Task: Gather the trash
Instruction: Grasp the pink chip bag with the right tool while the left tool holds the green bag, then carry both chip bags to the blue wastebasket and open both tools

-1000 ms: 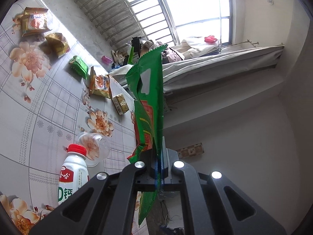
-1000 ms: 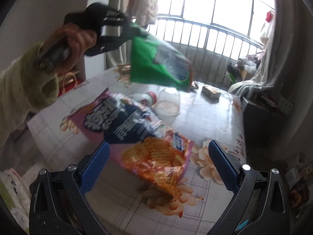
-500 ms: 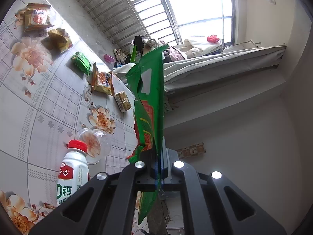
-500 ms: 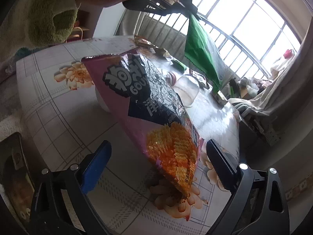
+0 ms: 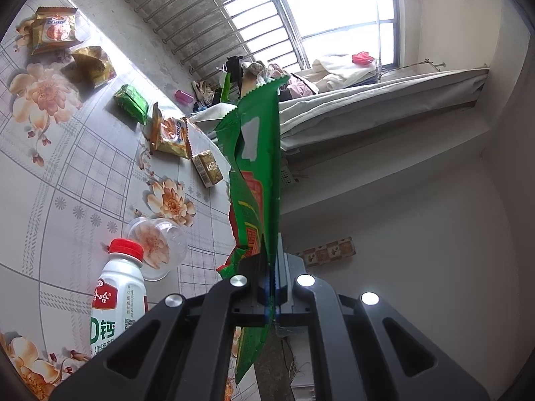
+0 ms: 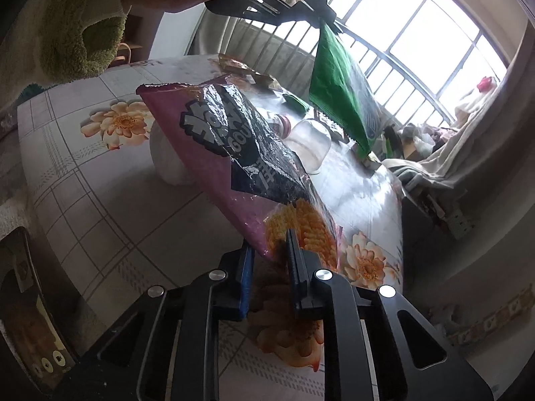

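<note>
A flowered, grid-patterned table [image 5: 50,173] spreads across the left of the left wrist view. Behind it, a barred window [image 5: 321,3] blazes bright. Pale bedding [image 5: 367,97] lies heaped under the sill, a red item [image 5: 361,57] perched on top. A patterned tile strip [image 5: 329,251] marks the plain wall. In the right wrist view, a phone [image 6: 30,317] glows at the lower left edge, and a wall socket [image 6: 459,224] sits low on the right.
</note>
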Demonstrator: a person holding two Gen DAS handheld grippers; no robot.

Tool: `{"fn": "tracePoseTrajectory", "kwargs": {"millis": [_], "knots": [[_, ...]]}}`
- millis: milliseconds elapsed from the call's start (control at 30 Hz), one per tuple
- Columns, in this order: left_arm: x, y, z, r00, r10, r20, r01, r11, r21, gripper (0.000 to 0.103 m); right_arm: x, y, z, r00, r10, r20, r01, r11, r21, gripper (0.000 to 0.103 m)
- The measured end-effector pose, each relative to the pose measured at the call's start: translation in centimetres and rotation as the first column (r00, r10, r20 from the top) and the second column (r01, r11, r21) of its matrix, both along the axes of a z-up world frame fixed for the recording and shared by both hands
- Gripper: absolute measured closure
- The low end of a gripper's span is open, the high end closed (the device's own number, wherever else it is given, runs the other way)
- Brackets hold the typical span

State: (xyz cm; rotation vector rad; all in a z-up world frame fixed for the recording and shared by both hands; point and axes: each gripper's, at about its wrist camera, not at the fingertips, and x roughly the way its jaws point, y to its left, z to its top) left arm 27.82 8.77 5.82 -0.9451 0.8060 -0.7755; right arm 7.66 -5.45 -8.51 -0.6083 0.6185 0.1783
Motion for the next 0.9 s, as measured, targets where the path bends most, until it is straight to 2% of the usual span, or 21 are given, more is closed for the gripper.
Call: {"fn": "tracePoseTrajectory", "kwargs": {"millis": [167, 267, 600, 900], "knots": [[-0.3, -0.2, 0.8, 1.000, -0.001, 0.030, 0.001, 1.000, 0.000, 0.102, -0.6, -0.2, 0.9, 0.999, -0.021, 0.033, 0.021, 1.000, 0.008, 0.099], [-0.5, -0.4, 1.4, 0.999, -0.001, 0.046, 0.001, 1.000, 0.002, 0.102, -1.1, -0.4, 1.6, 0.997, -0.033, 0.063, 0.032, 0.999, 0.008, 0.101], [-1.2, -0.4, 4.0, 0.994, 0.025, 0.110, -0.023, 1.000, -0.015, 0.102, -2.9, -1.7, 3.4, 0.991, -0.079, 0.108, 0.076, 0.997, 0.025, 0.103], [-2.6, -0.9, 6.8, 0.985, 0.045, 0.169, -0.045, 0.999, -0.005, 0.102, -4.5, -5.1, 5.0, 0.973, -0.181, 0.143, 0.171, 0.982, 0.080, 0.103]]}}
